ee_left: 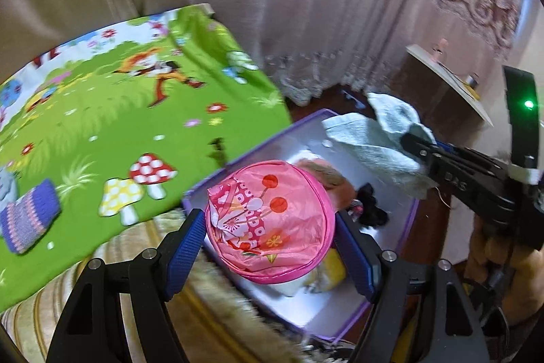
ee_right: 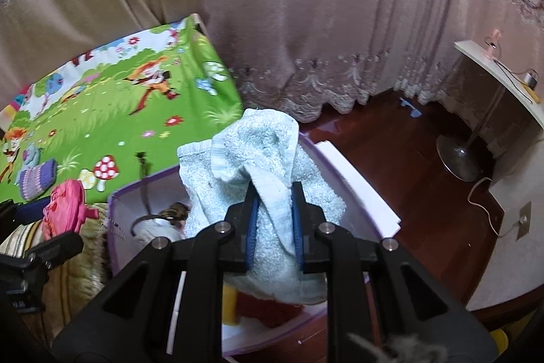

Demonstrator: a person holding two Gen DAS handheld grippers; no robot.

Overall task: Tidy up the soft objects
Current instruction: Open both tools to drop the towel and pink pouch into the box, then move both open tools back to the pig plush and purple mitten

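A green cartoon play mat (ee_left: 112, 131) with mushrooms and flowers covers the raised surface on the left, and a knitted purple piece (ee_left: 25, 220) lies near the mat's left edge. Pale curtains (ee_right: 306, 22) hang behind down to a dark wooden floor (ee_right: 408, 165), where a fan base (ee_right: 459, 159) stands by a cabinet with a white top (ee_right: 503, 80). Just beside the mat's right edge sits a purple-rimmed box (ee_left: 409, 220) with white walls; inside it lie a dark item (ee_left: 372, 204), something yellow (ee_left: 328, 271) and other soft things too blurred to name. A fringed beige cover (ee_left: 190, 305) lies along the box's left side. The left gripper (ee_left: 270, 223) holds a round pink folded fabric bag (ee_left: 270, 220) with a flower print, its blue pads wide apart and pressed on either side of the disc, which hangs over the near left corner of the box. The right gripper (ee_right: 273, 220) is pinched narrow on a light blue towel (ee_right: 251, 159), which bunches up above the fingers and droops below them over the middle of the box. Both grippers point downward at a slant toward the box, the right one to the right of the left.
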